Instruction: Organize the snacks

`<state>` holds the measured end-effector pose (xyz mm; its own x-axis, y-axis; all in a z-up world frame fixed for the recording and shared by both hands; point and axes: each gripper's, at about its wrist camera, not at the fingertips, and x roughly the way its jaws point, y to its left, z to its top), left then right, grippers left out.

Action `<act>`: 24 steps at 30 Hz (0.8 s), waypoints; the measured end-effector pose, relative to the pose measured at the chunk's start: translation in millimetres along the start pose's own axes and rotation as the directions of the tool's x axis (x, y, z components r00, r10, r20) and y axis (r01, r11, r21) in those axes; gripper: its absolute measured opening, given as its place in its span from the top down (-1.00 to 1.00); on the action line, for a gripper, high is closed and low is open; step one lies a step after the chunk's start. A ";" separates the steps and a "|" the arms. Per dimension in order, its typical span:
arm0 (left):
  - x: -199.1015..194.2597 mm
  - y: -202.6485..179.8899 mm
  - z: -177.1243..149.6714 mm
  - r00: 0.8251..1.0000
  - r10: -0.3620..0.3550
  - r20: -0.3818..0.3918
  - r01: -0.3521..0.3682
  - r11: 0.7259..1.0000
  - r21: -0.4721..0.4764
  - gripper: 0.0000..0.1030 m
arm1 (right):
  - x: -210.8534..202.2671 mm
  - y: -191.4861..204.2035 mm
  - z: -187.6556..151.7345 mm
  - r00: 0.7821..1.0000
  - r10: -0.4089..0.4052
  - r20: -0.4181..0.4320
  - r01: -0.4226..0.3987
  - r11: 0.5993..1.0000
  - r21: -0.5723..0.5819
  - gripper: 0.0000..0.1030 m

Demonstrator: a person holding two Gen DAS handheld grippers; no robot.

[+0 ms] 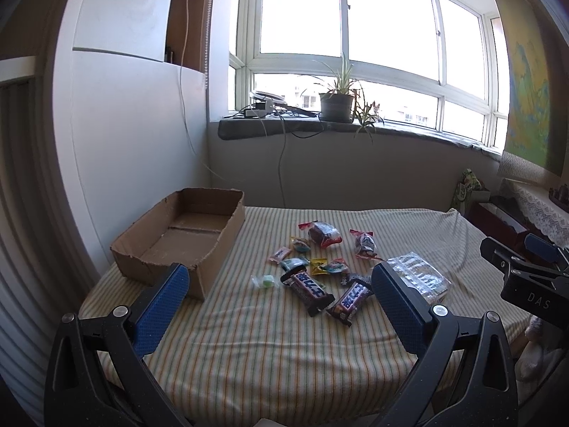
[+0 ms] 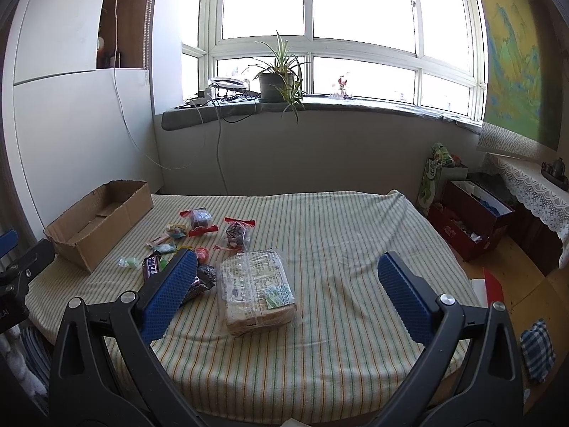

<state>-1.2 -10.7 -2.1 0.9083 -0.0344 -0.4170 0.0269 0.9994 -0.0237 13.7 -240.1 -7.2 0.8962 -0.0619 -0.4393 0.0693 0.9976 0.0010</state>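
Note:
An empty cardboard box (image 1: pixel 185 238) sits at the left of a striped cloth-covered table (image 1: pixel 270 341); it also shows in the right wrist view (image 2: pixel 96 224). Several snacks lie in the middle: two dark chocolate bars (image 1: pixel 313 290), small candies (image 1: pixel 320 267), two red-tied bags (image 1: pixel 323 233) and a clear-wrapped bread pack (image 2: pixel 256 284). My left gripper (image 1: pixel 277 302) is open and empty, held above the table before the chocolate bars. My right gripper (image 2: pixel 288 295) is open and empty, with the bread pack between its fingers' lines of sight.
A windowsill with a potted plant (image 1: pixel 336 105) and cables runs behind the table. A white cabinet (image 1: pixel 124 124) stands at the left. Red boxes and bags (image 2: pixel 469 220) sit on the floor at the right, beside a lace-covered shelf (image 2: pixel 530 181).

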 end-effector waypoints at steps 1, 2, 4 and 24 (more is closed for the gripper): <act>0.4 -0.1 0.1 1.000 -0.001 -0.001 0.001 1.000 0.000 -0.98 | 0.8 0.0 -0.8 1.000 0.000 -0.003 0.000 1.000 0.001 -1.00; 0.7 0.1 0.2 1.000 -0.004 -0.002 0.004 1.000 -0.003 -0.98 | 1.7 0.5 -1.6 1.000 0.000 -0.007 0.000 1.000 0.001 -1.00; 1.3 -0.1 0.7 1.000 -0.006 -0.003 0.006 1.000 -0.004 -0.99 | 3.5 1.1 -2.1 1.000 0.001 -0.015 -0.001 1.000 -0.002 -1.00; 4.0 -4.9 -3.4 1.000 -0.028 -0.012 0.028 1.000 -0.005 -0.98 | 12.7 0.4 -5.0 1.000 0.007 -0.020 -0.007 1.000 0.002 -1.00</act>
<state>0.9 -15.8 -6.7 0.9022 -0.0622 -0.4269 0.0499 0.9979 -0.0401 22.9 -240.3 -17.2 0.8875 -0.0544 -0.4576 0.0643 0.9979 0.0060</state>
